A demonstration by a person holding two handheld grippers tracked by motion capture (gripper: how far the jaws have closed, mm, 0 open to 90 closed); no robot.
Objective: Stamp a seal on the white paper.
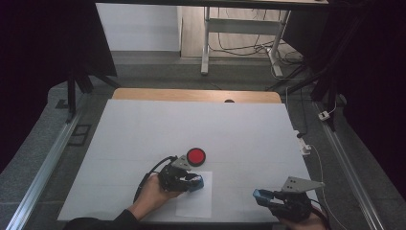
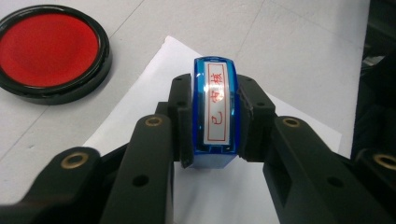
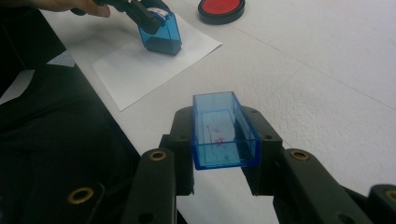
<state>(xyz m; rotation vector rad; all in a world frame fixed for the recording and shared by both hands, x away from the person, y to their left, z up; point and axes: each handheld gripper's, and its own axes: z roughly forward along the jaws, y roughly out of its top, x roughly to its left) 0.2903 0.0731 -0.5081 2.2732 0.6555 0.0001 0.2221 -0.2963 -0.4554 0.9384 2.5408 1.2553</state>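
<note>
- Stamp (image 2: 215, 107), blue with a red-lettered label, sits pinched in our left claw (image 2: 212, 121), its base on the white paper sheet (image 1: 194, 201) near the tabletop's (image 1: 143, 134) front edge.
- Our right claw (image 3: 226, 140) pinches the stamp's clear blue cap (image 3: 224, 133), well apart to the right.
- Beside the paper's far corner we see the red ink pad (image 1: 196, 155).

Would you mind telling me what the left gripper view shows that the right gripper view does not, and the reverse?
Left gripper view alone: the red-printed label on top of the blue stamp, clamped in the left claw. Right gripper view alone: the empty blue stamp cap held by the right claw, with red smudges inside. Both: the red ink pad, the white paper sheet and the stamp itself.
</note>
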